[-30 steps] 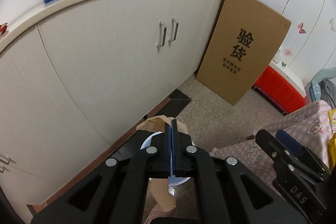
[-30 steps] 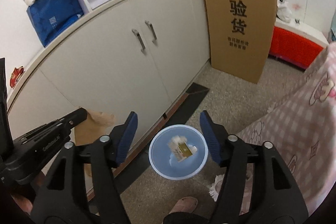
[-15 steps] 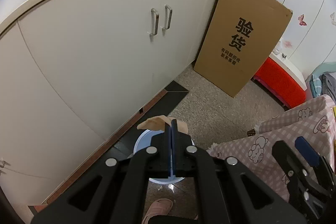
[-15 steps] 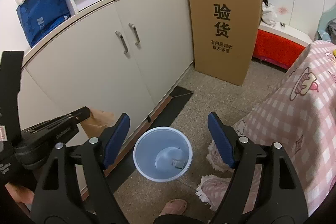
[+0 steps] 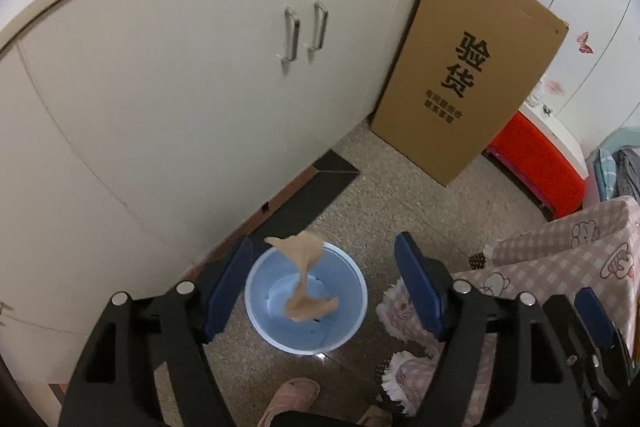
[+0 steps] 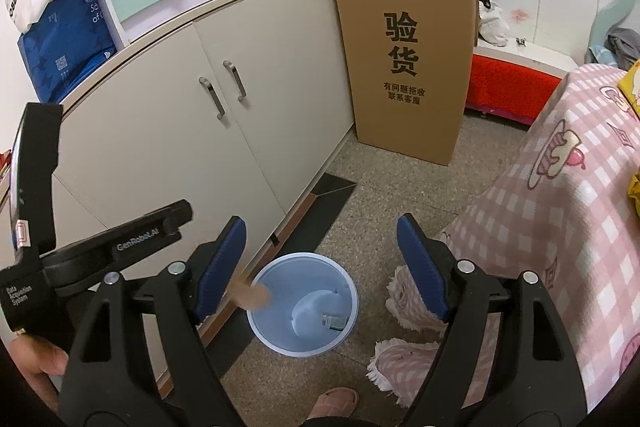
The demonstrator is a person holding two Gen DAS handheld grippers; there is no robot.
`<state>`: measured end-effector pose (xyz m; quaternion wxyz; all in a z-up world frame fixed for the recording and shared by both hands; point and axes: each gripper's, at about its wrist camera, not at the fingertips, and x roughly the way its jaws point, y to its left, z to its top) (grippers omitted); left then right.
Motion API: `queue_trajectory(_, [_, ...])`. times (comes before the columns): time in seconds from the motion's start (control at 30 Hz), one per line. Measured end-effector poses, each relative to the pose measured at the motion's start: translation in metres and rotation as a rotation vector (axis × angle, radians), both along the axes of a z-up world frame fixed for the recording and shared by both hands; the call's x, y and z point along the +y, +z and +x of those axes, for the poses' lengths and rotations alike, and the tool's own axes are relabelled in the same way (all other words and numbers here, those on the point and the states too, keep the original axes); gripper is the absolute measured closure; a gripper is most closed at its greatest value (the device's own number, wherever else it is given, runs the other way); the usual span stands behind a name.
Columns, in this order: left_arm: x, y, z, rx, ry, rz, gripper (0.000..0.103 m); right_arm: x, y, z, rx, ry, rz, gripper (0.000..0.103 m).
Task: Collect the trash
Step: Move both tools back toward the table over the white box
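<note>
A light blue trash bin (image 5: 348, 327) stands on the speckled floor below both grippers; it also shows in the right wrist view (image 6: 348, 291). A tan crumpled scrap (image 5: 304, 267) hangs in the air over the bin, free of any finger; in the right wrist view it is a blurred tan scrap (image 6: 252, 293) at the bin's left rim. My left gripper (image 5: 324, 283) is open and empty above the bin. My right gripper (image 6: 320, 267) is open and empty. A small wrapper (image 6: 335, 321) lies at the bin's bottom.
Cream cabinet doors (image 5: 200, 87) run along the left. A tall cardboard box (image 5: 468, 79) leans against them. A red bench (image 5: 536, 163) is behind it. A pink checked cloth (image 6: 568, 227) hangs at the right. A slippered foot (image 6: 334, 401) is near the bin.
My left gripper opened and let go of the tan scrap, which now falls toward the bin. Both views have tilted down a little closer over the bin.
</note>
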<state>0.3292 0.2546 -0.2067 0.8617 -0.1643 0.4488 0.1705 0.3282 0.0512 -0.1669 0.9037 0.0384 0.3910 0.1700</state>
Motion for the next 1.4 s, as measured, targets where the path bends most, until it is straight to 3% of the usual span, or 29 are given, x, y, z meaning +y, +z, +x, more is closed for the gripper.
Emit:
queue_trajectory(0.2, [-0.008,0.013,-0.017,-0.017,-0.009,-0.001,0.031,-0.008,0.005,-0.009,0.006,-0.017,0.013,0.026])
queue_trajectory(0.53, [-0.042,0.067,-0.065,-0.116,-0.053,0.039,0.031,-0.037,0.048,-0.046,-0.066,-0.056,0.056,0.026])
queue_trajectory(0.9, [-0.127,0.125,-0.116,-0.237,-0.201,0.091,0.029,-0.111,0.096,-0.106,-0.156,-0.157,0.056,0.023])
queue_trajectory(1.17, [-0.205,0.132,-0.123,-0.241,-0.347,0.154,0.028,-0.19,0.096,-0.132,-0.109,-0.275,-0.026,0.02])
queue_trajectory(1.4, [-0.267,0.122,-0.115,-0.214,-0.476,0.217,0.028,-0.251,0.071,-0.137,-0.019,-0.37,-0.112,0.018])
